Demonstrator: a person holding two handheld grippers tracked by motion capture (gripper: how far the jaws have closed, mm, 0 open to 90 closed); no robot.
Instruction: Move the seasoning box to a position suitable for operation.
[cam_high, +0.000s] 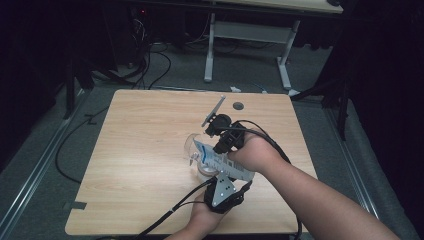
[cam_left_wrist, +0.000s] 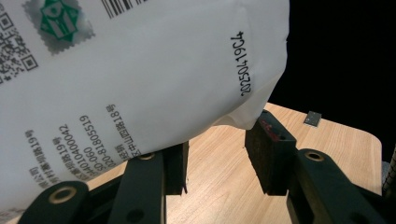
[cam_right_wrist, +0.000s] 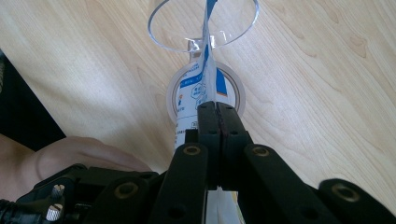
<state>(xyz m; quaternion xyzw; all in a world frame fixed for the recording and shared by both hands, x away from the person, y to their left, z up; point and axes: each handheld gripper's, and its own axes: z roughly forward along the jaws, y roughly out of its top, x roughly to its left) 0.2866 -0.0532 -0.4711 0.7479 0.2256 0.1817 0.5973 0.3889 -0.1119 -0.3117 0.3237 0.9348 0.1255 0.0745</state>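
Right now a soft white pouch (cam_high: 220, 162) printed in blue hangs over the middle of the wooden table (cam_high: 140, 150), held between the two grippers. Its back face, close up in the left gripper view, is plain white film (cam_left_wrist: 154, 70) carrying black text lines, a barcode, QR codes, a green emblem and a stamped date code. In the right gripper view the pouch (cam_right_wrist: 208, 70) is seen edge-on as a thin blade with blue and white printing.

Seen from above, its long axis runs across the table from the person's right, near the front edge, toward the left and slightly away. The narrow far end tips down into the mouth of a clear glass (cam_high: 196, 145); the wider end lies by the hands. Under the pouch a roll of tape (cam_right_wrist: 233, 84) lies flat on the wood, just beside the glass (cam_right_wrist: 163, 28).

The right gripper (cam_right_wrist: 218, 106) has its jaws pressed together on the pouch's thin edge. The left gripper (cam_left_wrist: 215, 149) sits part open, its pads either side of the pouch's bottom corner; the right-hand pad touches that corner, and whether the left one presses is hidden by the film
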